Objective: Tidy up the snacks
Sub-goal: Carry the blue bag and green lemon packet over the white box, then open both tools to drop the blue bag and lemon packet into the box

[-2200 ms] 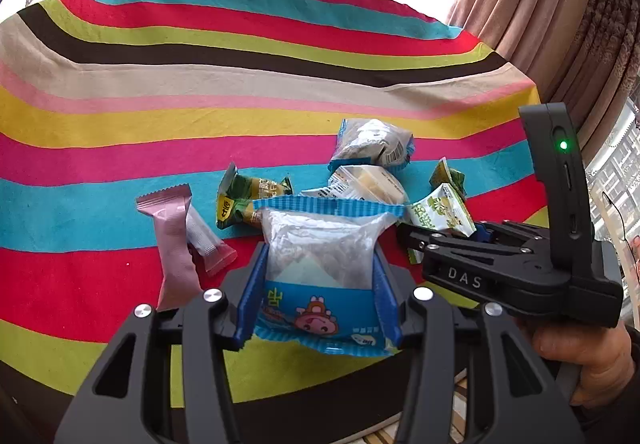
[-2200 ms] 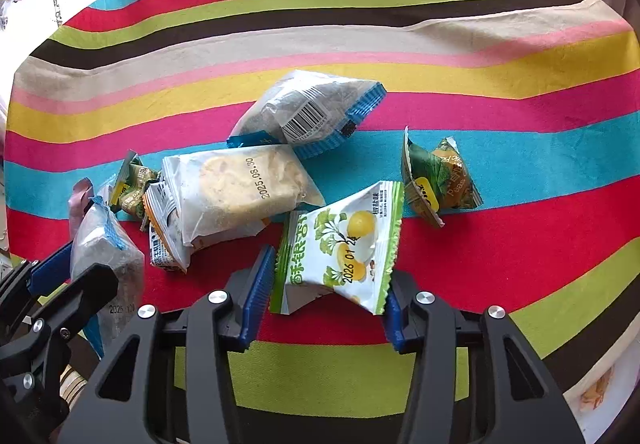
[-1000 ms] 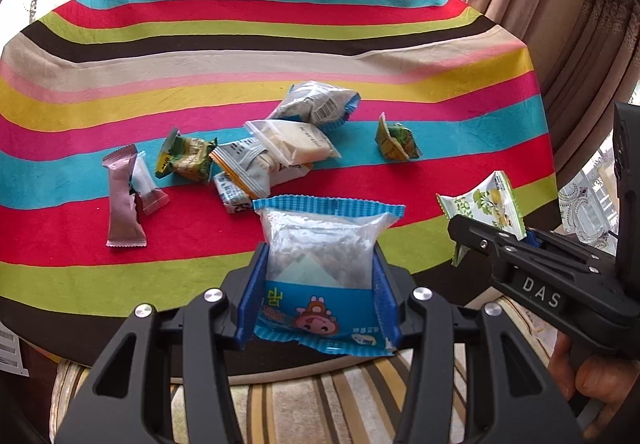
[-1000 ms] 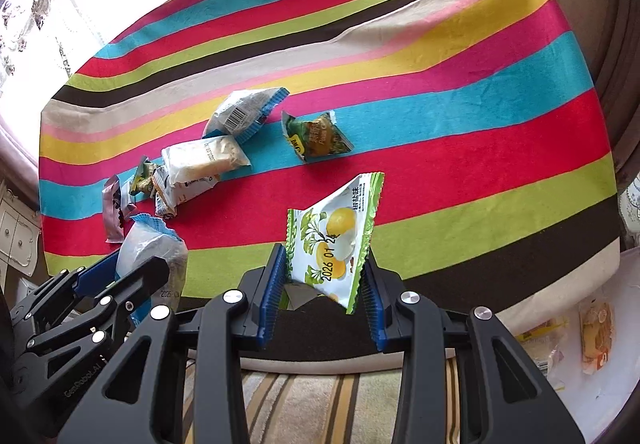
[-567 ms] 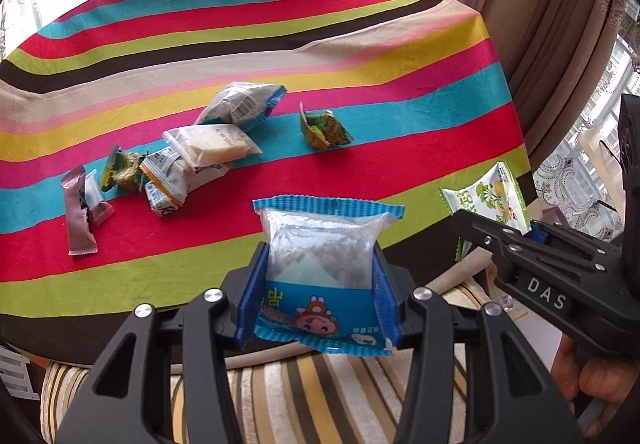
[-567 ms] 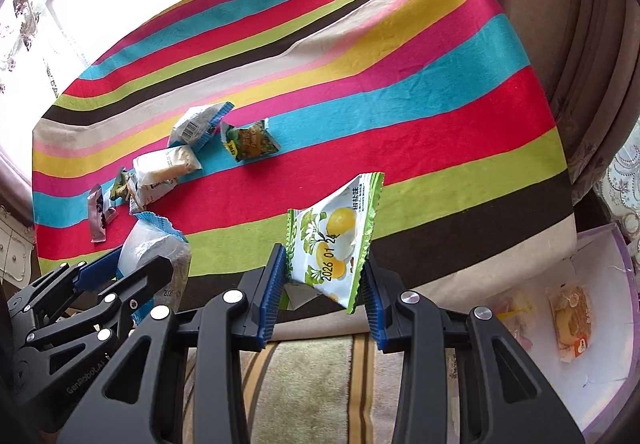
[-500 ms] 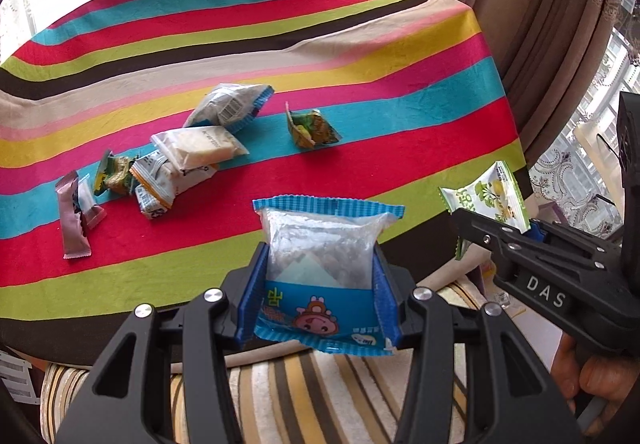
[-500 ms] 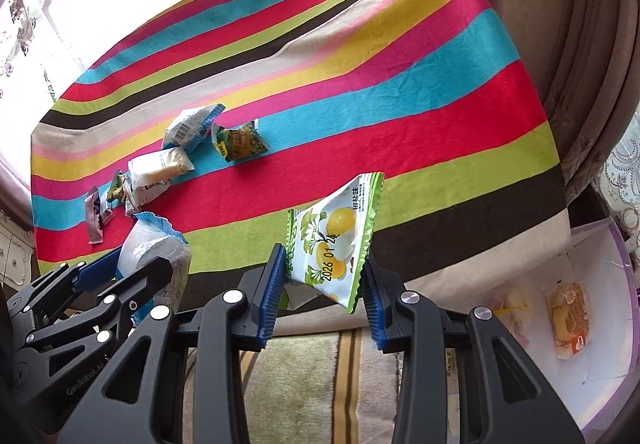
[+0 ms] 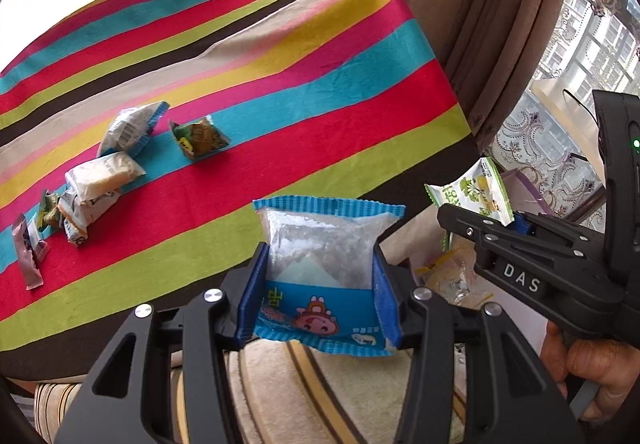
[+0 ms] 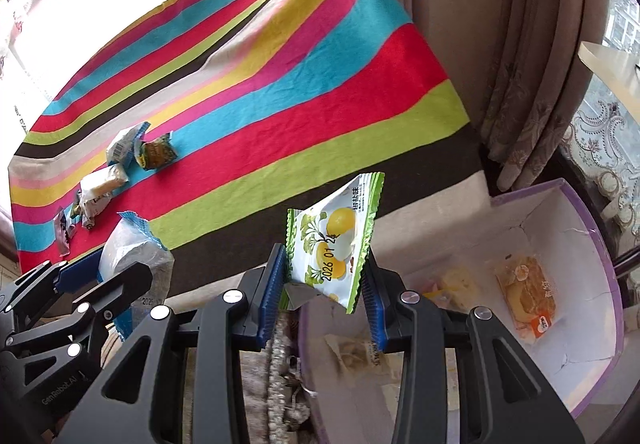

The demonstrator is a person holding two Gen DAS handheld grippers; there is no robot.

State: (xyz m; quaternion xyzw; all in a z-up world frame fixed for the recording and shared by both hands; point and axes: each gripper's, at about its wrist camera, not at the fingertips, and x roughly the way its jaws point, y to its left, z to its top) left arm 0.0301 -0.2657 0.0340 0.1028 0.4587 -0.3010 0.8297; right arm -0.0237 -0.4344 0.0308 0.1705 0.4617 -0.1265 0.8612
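Observation:
My left gripper (image 9: 318, 296) is shut on a blue and clear snack packet (image 9: 324, 268), held off the table's near edge over a striped cushion. My right gripper (image 10: 326, 284) is shut on a green and white lemon snack packet (image 10: 332, 240), held above the near rim of a purple-edged white box (image 10: 592, 240). The box holds an orange-labelled cake packet (image 10: 526, 294) and other packets. The right gripper with its packet (image 9: 476, 195) shows in the left wrist view. The left gripper's packet (image 10: 128, 248) shows in the right wrist view.
The striped tablecloth (image 9: 280, 83) carries several loose snacks at the left: a blue-edged packet (image 9: 130, 127), a green packet (image 9: 200, 137), a white packet (image 9: 102, 173) and a pink bar (image 9: 26, 252). Curtains (image 10: 520, 43) hang right of the table.
Both grippers have drawn back from the table and swung right with their packets. The box has come into the right wrist view beneath the lemon packet.

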